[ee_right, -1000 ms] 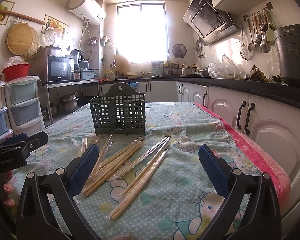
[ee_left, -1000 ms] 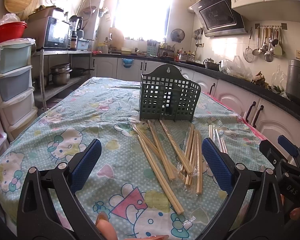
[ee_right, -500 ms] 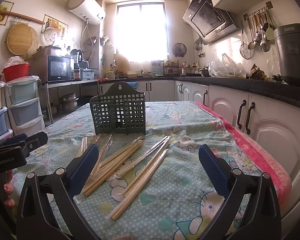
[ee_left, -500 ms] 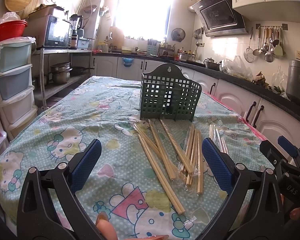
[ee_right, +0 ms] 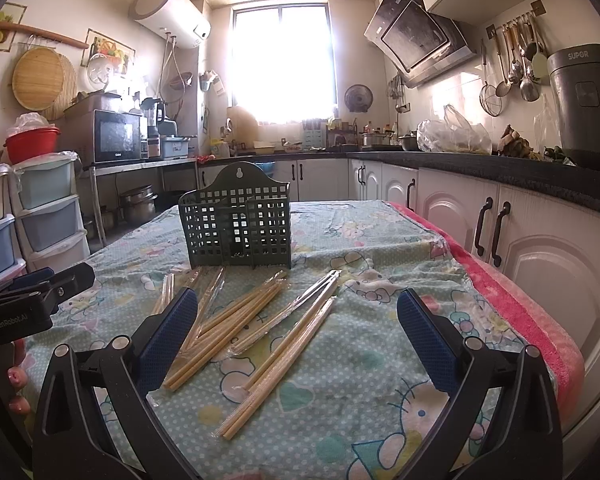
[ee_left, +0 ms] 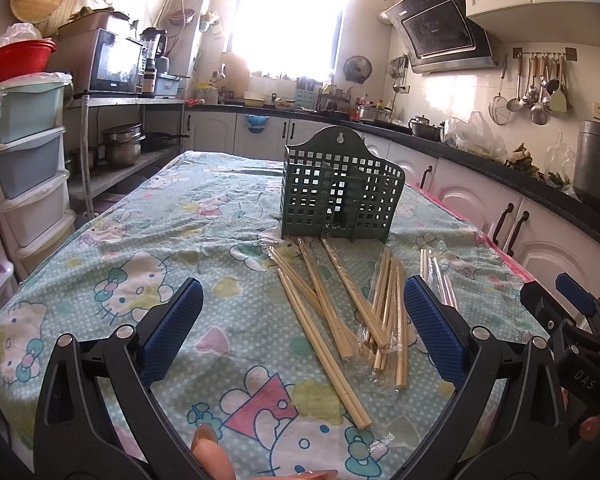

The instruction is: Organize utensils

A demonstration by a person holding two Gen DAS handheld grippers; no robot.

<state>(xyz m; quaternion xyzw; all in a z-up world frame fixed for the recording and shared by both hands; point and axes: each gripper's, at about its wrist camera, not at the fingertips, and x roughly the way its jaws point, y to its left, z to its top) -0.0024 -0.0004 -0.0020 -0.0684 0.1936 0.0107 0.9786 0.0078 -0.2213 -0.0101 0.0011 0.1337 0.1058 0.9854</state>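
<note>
A green lattice utensil holder [ee_left: 340, 196] stands upright on the table, also in the right wrist view [ee_right: 238, 226]. Several pairs of wooden chopsticks in clear wrappers [ee_left: 340, 304] lie scattered in front of it, and they show in the right wrist view [ee_right: 252, 324] too. My left gripper [ee_left: 302, 328] is open and empty, low over the table's near end with the chopsticks between its fingers. My right gripper [ee_right: 296, 328] is open and empty, also short of the chopsticks.
The table carries a teal cartoon-print cloth [ee_left: 160, 240] with a pink towel edge [ee_right: 512, 292] on the right. White cabinets [ee_right: 540, 248] run along the right side. Plastic drawers [ee_left: 24, 168] stand at the left.
The left gripper has tilted very slightly; the scene sits a touch lower in its view. The right gripper has not moved. Chopsticks and holder are where they were.
</note>
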